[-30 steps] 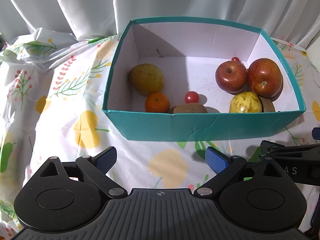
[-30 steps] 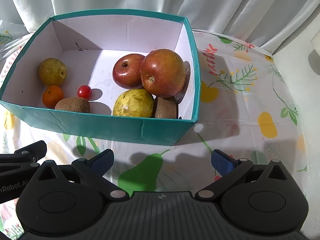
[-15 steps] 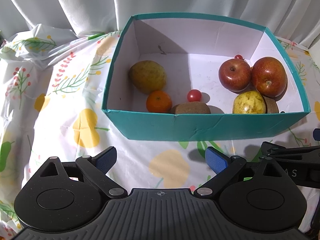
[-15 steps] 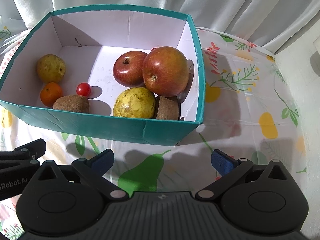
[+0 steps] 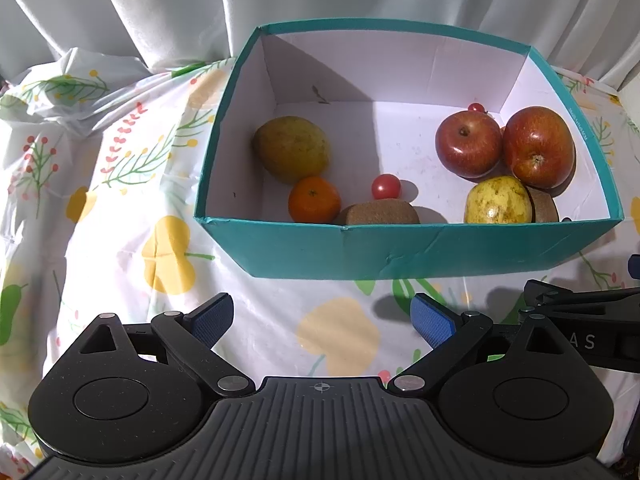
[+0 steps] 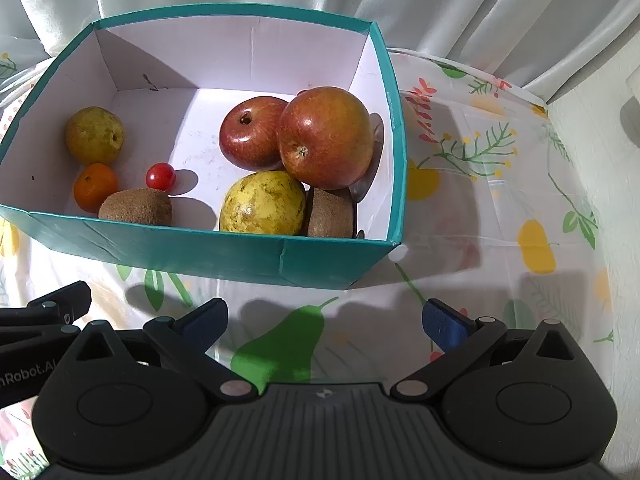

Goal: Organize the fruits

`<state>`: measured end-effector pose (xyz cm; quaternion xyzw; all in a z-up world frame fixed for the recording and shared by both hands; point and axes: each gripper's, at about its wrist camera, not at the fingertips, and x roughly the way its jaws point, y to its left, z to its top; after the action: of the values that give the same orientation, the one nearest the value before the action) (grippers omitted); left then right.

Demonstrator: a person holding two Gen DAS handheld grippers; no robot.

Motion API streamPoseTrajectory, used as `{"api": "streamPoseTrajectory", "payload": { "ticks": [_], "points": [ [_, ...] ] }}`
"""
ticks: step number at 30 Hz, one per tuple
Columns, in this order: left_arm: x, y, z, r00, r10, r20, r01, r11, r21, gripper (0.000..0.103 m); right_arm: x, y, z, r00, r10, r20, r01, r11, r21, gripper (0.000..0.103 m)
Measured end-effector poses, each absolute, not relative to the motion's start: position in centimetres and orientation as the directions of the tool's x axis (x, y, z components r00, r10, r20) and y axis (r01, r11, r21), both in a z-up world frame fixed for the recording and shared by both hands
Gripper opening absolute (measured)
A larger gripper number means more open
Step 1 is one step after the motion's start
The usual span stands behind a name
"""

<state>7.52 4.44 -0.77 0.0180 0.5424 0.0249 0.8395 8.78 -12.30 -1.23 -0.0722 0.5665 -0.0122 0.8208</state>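
Observation:
A teal box (image 5: 400, 250) (image 6: 200, 250) with a white inside holds the fruit. At its left lie a brownish pear (image 5: 292, 148) (image 6: 94, 134), an orange (image 5: 314, 199) (image 6: 95, 186), a cherry tomato (image 5: 386, 186) (image 6: 160, 176) and a kiwi (image 5: 380, 213) (image 6: 136, 206). At its right lie two red apples (image 5: 468, 144) (image 5: 538, 146) (image 6: 252, 136) (image 6: 326, 136), a yellow pear (image 5: 498, 200) (image 6: 262, 202), a second kiwi (image 5: 542, 208) (image 6: 330, 212) and a small tomato (image 5: 476, 107) behind them. My left gripper (image 5: 322, 318) and right gripper (image 6: 324, 320) are open and empty, in front of the box.
A white tablecloth with fruit and leaf prints (image 5: 120, 208) (image 6: 480, 200) covers the table. White curtains (image 5: 160, 8) hang behind the box. A white wall (image 6: 612, 160) stands at the right. The other gripper's body shows at the edge of each view (image 5: 592, 332) (image 6: 36, 328).
Both grippers have drawn slightly back and up from the box, which now sits a little higher and smaller in both views. The fruit has not moved.

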Motion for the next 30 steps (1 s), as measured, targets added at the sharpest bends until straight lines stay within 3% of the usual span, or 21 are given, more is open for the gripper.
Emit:
{"api": "streamPoseTrajectory", "payload": {
  "ticks": [30],
  "points": [
    [7.73,4.00,-1.04,0.416,0.065,-0.907,-0.011,0.998,0.067,0.098,8.84,-12.55,-1.26,0.359,-0.114,-0.926,-0.043,0.989,-0.139,0.103]
  ]
}}
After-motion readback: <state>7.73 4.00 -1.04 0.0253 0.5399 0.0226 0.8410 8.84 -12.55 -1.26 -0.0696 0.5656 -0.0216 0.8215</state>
